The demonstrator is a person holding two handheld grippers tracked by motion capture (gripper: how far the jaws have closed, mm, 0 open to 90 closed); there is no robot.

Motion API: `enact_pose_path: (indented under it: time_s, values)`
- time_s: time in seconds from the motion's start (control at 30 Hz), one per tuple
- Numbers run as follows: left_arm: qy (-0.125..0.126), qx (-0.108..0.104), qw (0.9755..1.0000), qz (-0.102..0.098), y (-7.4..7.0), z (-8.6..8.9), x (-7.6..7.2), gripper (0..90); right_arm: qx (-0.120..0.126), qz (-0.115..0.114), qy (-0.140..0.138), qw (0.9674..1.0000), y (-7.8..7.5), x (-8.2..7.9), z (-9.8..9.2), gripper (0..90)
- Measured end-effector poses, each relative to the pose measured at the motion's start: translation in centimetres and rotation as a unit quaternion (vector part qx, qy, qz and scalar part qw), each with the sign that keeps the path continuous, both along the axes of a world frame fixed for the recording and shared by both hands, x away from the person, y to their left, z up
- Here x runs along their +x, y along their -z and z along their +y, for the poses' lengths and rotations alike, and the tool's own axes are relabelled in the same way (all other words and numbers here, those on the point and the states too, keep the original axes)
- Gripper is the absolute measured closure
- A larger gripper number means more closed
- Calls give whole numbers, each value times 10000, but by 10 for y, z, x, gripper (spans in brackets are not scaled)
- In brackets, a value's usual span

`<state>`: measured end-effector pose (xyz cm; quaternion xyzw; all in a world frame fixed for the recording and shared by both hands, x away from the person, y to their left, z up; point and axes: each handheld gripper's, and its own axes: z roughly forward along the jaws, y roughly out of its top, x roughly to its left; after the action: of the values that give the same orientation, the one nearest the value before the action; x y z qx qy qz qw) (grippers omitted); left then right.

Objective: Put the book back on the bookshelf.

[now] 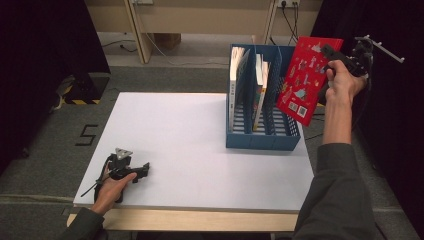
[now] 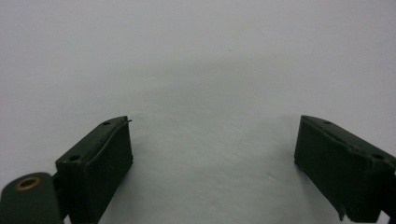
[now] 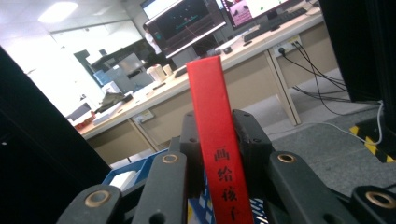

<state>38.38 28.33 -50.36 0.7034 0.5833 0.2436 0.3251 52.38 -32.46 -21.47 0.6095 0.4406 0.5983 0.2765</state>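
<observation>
beside blue file rack [image 1: 262, 137] holding two books [image 1: 239, 75], red book [image 1: 309, 80] aloft

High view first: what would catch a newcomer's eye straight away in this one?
The red book, held tilted in the air by the right gripper just right of the blue file rack; the right gripper view shows its red spine clamped between the jaws. The rack stands at the right of the white table with two books upright in its slots. The left gripper rests open on the table's near left corner.
</observation>
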Motion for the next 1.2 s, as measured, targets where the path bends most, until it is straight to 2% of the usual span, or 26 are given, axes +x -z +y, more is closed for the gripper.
enact_pose_path:
  time_s: [0.03,0.27,0.47,0.7,0.77,1.0,1.13,1.2]
  values:
    - [4,-1,10000,3,0,0,0,101,-5,36,45,10000,1,6,0,754]
    - [3,-5,10000,-2,0,0,0,103,25,64,54,10000,9,19,6,752]
    - [13,-16,10000,-3,0,0,0,103,-106,155,-34,9998,26,29,19,746]
    - [24,-11,10000,-19,0,0,0,101,-122,166,-110,9997,41,26,21,737]
    - [23,-9,10000,-19,0,0,0,101,-234,232,-154,9993,47,25,24,736]
    - [24,-9,10000,-23,0,0,0,101,-258,479,-242,9982,74,23,32,719]
    - [24,-13,10000,-32,1,0,0,101,-163,684,-322,9970,90,25,35,707]
    - [32,-12,10000,-22,0,0,0,101,-161,557,-372,9976,93,24,37,703]
